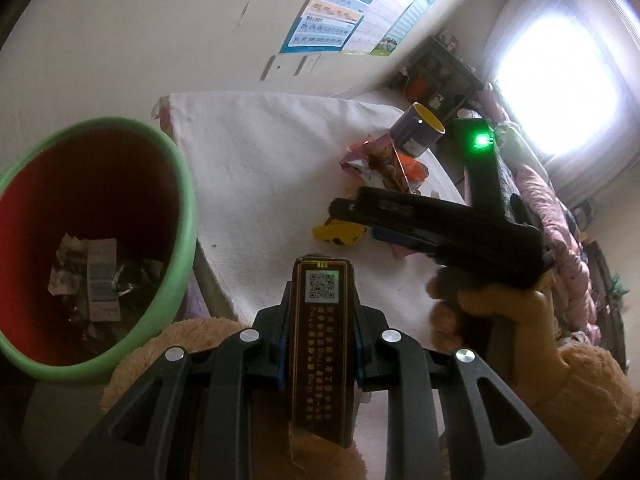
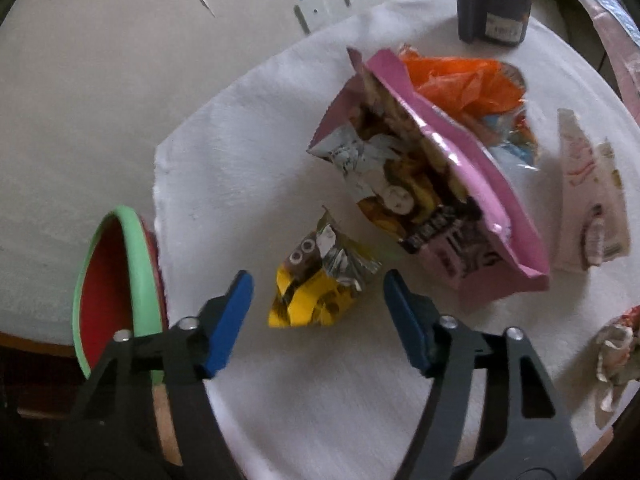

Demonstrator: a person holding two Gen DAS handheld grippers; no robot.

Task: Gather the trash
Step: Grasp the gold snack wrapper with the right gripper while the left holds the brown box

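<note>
Directly ahead of the right gripper (image 2: 318, 280), between its parted blue pads, lay the yellow wrapper (image 2: 316, 284) on the white cloth (image 2: 248, 160), long axis slanting. Left gripper (image 1: 321, 312) clamped a dark box (image 1: 321, 344), right of the bin (image 1: 182, 216).

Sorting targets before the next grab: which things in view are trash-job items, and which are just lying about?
Job:
- dark box, clamped in left gripper
- red bin with green rim
- yellow wrapper, between right gripper's open fingers
- pink snack bag
- orange plastic
- white packet

Lying about:
- mug
- wall poster
</note>
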